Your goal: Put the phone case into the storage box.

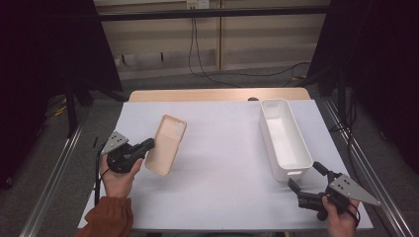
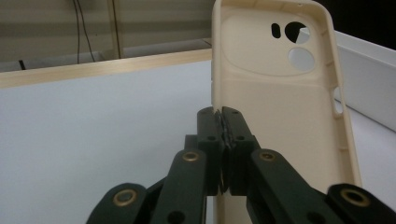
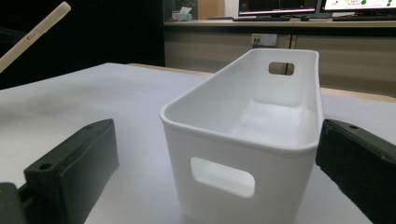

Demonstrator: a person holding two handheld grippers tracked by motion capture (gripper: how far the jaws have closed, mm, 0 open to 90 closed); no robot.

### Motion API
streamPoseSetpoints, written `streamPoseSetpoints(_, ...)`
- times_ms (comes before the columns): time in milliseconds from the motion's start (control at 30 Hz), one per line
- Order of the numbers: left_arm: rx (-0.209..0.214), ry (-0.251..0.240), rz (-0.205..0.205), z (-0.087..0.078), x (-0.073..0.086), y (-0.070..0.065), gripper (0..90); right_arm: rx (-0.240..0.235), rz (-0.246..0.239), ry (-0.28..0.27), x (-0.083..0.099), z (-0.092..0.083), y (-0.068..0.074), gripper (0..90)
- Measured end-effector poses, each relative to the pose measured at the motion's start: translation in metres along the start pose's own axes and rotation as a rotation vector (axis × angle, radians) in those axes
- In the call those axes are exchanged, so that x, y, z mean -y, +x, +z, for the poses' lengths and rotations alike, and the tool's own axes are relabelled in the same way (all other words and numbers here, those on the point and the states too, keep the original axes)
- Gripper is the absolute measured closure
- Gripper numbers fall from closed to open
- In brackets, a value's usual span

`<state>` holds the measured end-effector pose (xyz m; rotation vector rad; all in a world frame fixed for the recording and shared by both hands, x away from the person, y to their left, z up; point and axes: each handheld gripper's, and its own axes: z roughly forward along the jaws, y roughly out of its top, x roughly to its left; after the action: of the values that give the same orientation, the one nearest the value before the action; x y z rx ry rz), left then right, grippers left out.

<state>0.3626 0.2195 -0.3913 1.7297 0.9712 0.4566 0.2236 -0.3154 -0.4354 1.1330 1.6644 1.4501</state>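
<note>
On the left half of the white table cover [image 1: 222, 163], the left gripper [image 1: 148, 145] has its 2 jaws pressed together on the long edge of a beige phone case [image 1: 166, 144], pinching the thin rim so the case is lifted clear of the surface and tilted, camera-cutout end pointing away from the person. From the left gripper view you're looking straight into the hollow inside of the phone case [image 2: 280, 116], standing pretty much upright above the jaws, with 2 round cutouts and a small slot near its top, and the pads clamp its left rim. Over on the right, a long white bin [image 1: 284, 138] sits on the cover, well apart from the case, short end toward the person. The right gripper [image 1: 304, 178] is parked just in front of that near end with its jaws spread wide, gripping nothing; in the right gripper view the bin [image 3: 243, 140] sits between the 2 jaws, handle slot facing the camera, and the pads aren't touching it
</note>
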Motion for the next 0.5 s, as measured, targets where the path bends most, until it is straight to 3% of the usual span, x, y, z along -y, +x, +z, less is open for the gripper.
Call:
streamPoseSetpoints(167, 0.025, 0.007, 0.009, 0.003, 0.002, -0.009, 87.5, -0.01, 0.0, -0.003, -0.004, -0.003, 0.003, 0.0)
streamPoseSetpoints(500, 0.058, -0.023, 0.019, -0.002, 0.002, -0.03, 87.5, -0.016, -0.02, -0.032, -0.017, -0.008, 0.013, 0.0)
